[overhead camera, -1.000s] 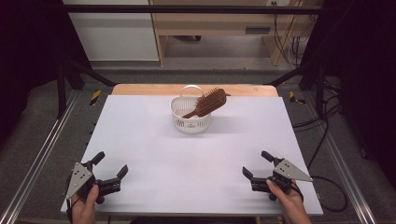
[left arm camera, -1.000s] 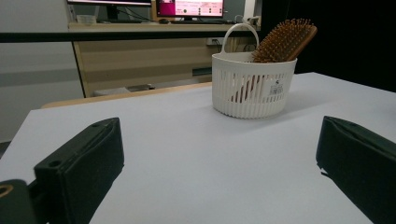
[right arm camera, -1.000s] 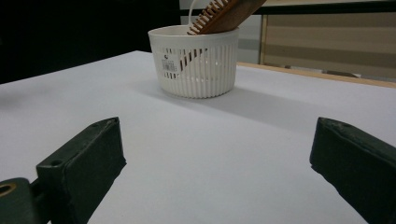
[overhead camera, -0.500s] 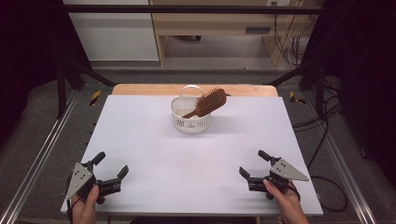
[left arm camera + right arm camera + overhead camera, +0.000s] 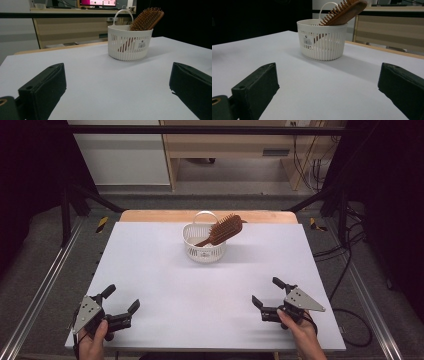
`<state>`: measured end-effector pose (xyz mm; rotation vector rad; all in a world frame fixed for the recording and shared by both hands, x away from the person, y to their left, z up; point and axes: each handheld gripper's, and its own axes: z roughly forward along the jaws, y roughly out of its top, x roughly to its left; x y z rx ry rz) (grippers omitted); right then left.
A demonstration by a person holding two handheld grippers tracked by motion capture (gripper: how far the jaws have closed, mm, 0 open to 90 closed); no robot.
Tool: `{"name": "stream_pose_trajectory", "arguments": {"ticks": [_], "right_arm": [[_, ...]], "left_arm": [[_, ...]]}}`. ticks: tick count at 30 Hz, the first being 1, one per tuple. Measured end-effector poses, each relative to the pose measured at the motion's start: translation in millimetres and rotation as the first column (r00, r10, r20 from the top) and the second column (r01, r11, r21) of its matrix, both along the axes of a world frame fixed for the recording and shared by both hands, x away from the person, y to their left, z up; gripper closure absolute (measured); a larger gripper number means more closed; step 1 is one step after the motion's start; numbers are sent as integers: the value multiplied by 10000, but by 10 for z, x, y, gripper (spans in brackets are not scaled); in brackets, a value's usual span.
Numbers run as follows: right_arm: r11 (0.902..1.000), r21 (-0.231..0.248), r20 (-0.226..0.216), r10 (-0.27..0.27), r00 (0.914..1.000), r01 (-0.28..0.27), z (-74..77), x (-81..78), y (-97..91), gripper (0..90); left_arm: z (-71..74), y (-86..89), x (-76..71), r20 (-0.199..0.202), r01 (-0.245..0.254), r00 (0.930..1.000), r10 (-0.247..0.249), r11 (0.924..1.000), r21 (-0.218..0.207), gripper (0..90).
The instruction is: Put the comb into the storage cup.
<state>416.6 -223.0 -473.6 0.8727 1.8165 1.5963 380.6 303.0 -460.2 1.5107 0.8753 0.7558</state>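
Observation:
A white slatted basket (image 5: 204,249) with a hoop handle stands at the far middle of the white table (image 5: 150,270). A wooden hairbrush (image 5: 223,229) leans in it, bristle head sticking out over the right rim. The basket (image 5: 128,45) and brush (image 5: 147,18) lie ahead in the left gripper view, and the basket (image 5: 322,42) and brush (image 5: 344,11) in the right gripper view. My left gripper (image 5: 121,298) rests open near the front left edge. My right gripper (image 5: 267,291) rests open near the front right. Both hold nothing and sit far from the basket.
A wooden strip (image 5: 150,215) edges the table's far side. Metal rails (image 5: 45,285) run along both sides. Beyond stand a wooden cabinet (image 5: 235,145) and cables (image 5: 305,155). A cable (image 5: 350,330) trails from the right gripper.
The right gripper has drifted slightly left and nearer the front edge. The left gripper, basket and brush stay put.

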Motion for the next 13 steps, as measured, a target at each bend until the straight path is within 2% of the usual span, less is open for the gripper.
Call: {"name": "stream_pose_trajectory", "arguments": {"ticks": [8,13], "right_arm": [[9994,-101,-85,330,9994,-330,15,75,89,32],[9988,-179,-317,448,9985,-454,18,53,61,35]], "left_arm": [[-20,-32,-9,108,-131,9999,131,9999,-40,10],[-52,-53,0,-52,-128,9999,128,9999,5,11]]}}
